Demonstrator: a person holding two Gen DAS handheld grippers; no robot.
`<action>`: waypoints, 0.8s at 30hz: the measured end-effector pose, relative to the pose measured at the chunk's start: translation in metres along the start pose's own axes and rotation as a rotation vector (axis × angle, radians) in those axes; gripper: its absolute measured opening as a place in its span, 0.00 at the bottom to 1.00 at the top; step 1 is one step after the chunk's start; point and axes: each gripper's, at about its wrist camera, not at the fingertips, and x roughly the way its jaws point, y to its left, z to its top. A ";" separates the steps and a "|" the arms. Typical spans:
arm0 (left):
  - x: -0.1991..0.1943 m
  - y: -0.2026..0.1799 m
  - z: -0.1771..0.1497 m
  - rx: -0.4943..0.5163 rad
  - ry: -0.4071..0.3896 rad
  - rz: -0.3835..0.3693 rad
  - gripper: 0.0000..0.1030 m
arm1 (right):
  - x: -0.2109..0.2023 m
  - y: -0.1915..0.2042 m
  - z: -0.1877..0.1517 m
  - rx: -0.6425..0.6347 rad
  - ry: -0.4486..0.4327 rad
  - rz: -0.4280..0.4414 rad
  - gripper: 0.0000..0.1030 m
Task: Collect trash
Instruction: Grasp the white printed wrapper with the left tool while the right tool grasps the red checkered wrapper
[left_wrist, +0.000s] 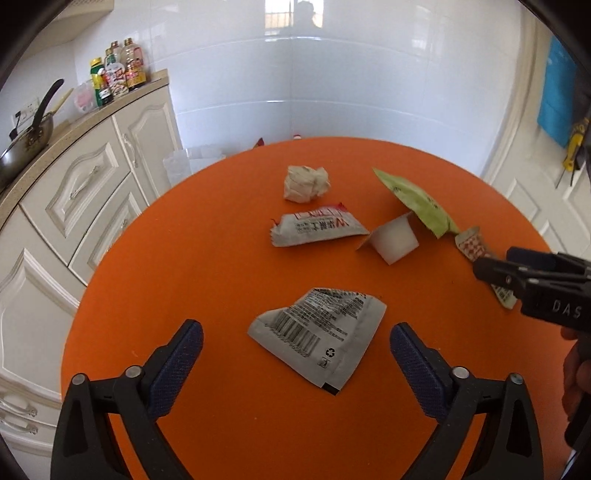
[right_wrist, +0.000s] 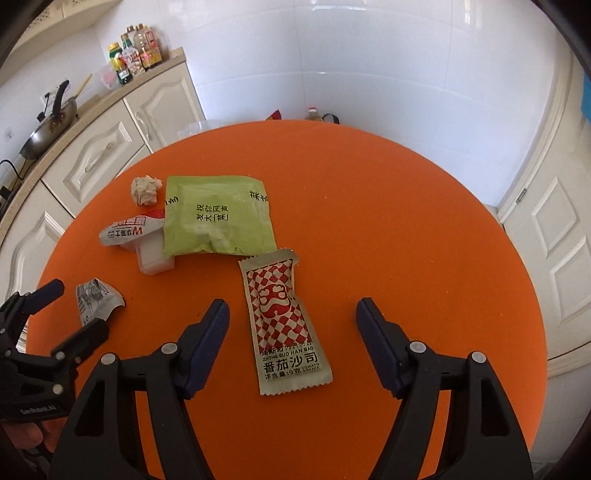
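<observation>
Jaws apart, the left gripper (left_wrist: 295, 356) straddles the grey barcode wrapper (left_wrist: 319, 334) and the right gripper (right_wrist: 291, 332) the ketchup sachet (right_wrist: 284, 321) on the orange table (right_wrist: 406, 221); the pickups look imminent, each needing a lower, pinching close.

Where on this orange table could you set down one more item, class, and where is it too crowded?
Free: the wide bare stretch of the orange table right of the green packet and ketchup sachet, out to the rim. Crowded: the cluster of crumpled tissue, white wrapper, plastic cup and green packet.
</observation>
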 end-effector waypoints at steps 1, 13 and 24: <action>0.009 -0.004 0.006 0.010 0.013 -0.005 0.85 | 0.000 0.000 -0.001 -0.003 0.000 0.007 0.76; 0.046 -0.025 0.044 0.053 -0.021 -0.043 0.52 | 0.006 0.017 -0.009 -0.070 -0.029 -0.074 0.90; 0.075 -0.028 0.065 0.015 -0.017 -0.085 0.37 | -0.006 0.021 -0.010 -0.067 -0.055 -0.008 0.11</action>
